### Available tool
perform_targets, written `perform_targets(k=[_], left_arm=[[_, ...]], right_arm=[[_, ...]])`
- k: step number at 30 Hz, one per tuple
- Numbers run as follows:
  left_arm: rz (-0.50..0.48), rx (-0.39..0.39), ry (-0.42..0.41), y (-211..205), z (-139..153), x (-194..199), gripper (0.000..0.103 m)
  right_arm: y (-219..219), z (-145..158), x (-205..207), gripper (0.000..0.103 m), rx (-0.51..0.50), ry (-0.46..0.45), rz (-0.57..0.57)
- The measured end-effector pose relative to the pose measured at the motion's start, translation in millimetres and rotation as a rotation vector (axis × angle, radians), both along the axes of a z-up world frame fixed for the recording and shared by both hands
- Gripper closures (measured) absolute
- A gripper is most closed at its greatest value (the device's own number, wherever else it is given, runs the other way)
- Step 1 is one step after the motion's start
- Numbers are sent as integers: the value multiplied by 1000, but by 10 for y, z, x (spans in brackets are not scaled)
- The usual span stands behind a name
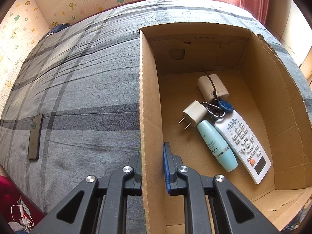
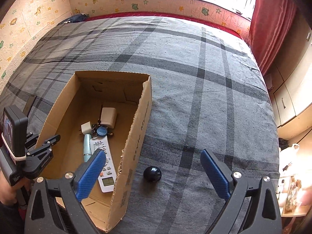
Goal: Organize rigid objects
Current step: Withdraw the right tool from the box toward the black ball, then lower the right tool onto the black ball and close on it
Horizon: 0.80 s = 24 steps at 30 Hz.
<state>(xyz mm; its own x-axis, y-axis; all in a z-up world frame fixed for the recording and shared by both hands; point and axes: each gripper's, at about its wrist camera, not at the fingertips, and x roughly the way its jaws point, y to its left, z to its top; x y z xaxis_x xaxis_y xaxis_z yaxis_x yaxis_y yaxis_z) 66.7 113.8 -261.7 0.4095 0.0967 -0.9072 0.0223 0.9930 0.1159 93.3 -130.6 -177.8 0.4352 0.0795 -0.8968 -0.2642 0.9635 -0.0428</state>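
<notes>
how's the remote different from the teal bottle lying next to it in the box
The remote is white, flat and covered in buttons; the teal bottle is rounded and smooth with a silver band. The remote is longer, reaching nearer the camera than the bottle. Both lie flat, side by side, on the cardboard box floor.

Left hand-held gripper (image 1: 152, 167) clamped, right (image 2: 153, 173) spread.

Both grippers are showing matte black, speckled plastic linkages with triangular cut-outs and round silver pivot screws along the bottom of each frame. The right gripper (image 2: 153, 172) is carrying ribbed blue finger pads (image 2: 213, 172). At the left edge of the right wrist view, the left gripper (image 2: 48, 142) is bearing a black box camera with a white band.
</notes>
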Motion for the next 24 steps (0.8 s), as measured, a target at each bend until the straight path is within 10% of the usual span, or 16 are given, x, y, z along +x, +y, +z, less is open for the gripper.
perform_targets(k=[24], left_arm=[[0,3,0,-31,-4,1,87]], right_arm=[[-360,-860,-61,4,-30,107,144]])
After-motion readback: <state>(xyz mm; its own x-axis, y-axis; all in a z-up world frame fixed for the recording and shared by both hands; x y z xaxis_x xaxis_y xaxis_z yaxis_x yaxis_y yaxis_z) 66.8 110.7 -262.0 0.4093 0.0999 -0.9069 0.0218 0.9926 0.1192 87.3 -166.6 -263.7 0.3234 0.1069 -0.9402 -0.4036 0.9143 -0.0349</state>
